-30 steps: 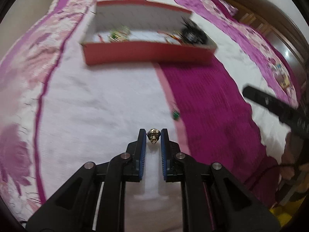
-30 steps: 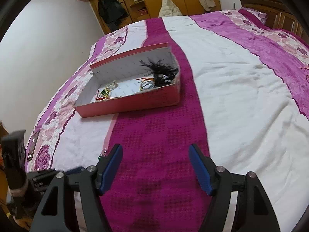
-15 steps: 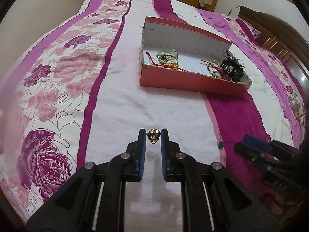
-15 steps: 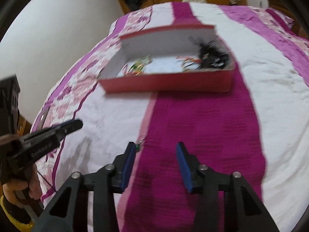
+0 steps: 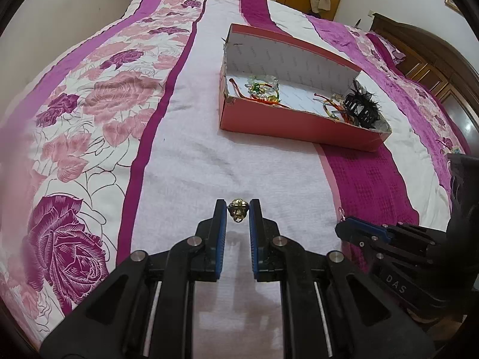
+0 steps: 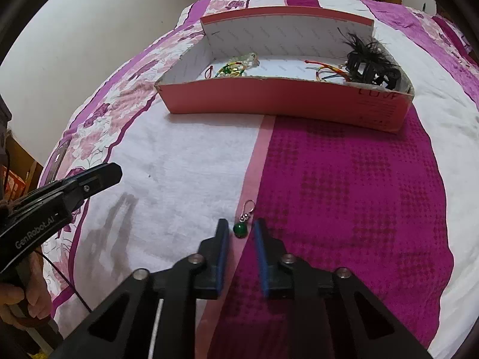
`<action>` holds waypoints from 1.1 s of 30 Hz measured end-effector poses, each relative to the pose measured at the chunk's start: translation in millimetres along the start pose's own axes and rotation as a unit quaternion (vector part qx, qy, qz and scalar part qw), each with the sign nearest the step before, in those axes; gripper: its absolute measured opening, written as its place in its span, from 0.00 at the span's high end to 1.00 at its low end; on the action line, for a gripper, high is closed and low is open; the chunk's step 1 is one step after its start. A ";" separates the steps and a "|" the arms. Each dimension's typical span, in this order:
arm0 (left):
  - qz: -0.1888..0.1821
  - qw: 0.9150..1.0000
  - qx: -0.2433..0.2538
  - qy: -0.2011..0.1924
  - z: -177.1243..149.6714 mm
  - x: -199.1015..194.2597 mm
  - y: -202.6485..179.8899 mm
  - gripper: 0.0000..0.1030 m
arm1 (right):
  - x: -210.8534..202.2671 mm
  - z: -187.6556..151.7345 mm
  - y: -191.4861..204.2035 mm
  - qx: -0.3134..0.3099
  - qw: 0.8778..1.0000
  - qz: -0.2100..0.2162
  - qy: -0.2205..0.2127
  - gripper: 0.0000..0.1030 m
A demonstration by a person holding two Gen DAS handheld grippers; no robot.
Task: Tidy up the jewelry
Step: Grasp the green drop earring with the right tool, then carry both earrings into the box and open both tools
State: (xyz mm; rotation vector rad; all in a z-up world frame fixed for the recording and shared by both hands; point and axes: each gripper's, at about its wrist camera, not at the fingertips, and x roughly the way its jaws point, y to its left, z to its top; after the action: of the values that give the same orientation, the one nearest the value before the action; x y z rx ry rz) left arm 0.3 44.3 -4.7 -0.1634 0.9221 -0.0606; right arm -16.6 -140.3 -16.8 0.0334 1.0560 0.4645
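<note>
Green earring [image 6: 240, 229] between closing jaws

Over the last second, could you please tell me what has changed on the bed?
The right claw moved down to the green earring on the bedspread, and its jaws are closing around the bead. The left claw still grips the gold earring. The red box kept its contents.
</note>
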 end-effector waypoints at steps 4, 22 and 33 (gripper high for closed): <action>-0.002 1.000 0.001 -0.002 -0.8 -1.3 -2.5 0.94 | -3.0 -0.6 -3.0 0.001 1.000 0.010 -0.005 0.89; -0.022 0.997 0.016 -0.077 18.6 -30.0 -30.4 0.94 | -73.3 8.3 -16.1 -0.016 0.992 0.011 -0.127 0.89; -0.023 0.988 0.036 -0.150 52.7 -41.5 -52.0 0.94 | -98.1 33.8 -20.6 -0.029 0.980 -0.002 -0.195 0.89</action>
State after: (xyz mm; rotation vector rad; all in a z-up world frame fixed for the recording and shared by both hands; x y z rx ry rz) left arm 18.2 4.1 67.9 -0.1236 0.6150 -0.1095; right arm -20.6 -190.1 76.5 0.0686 0.6575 0.4628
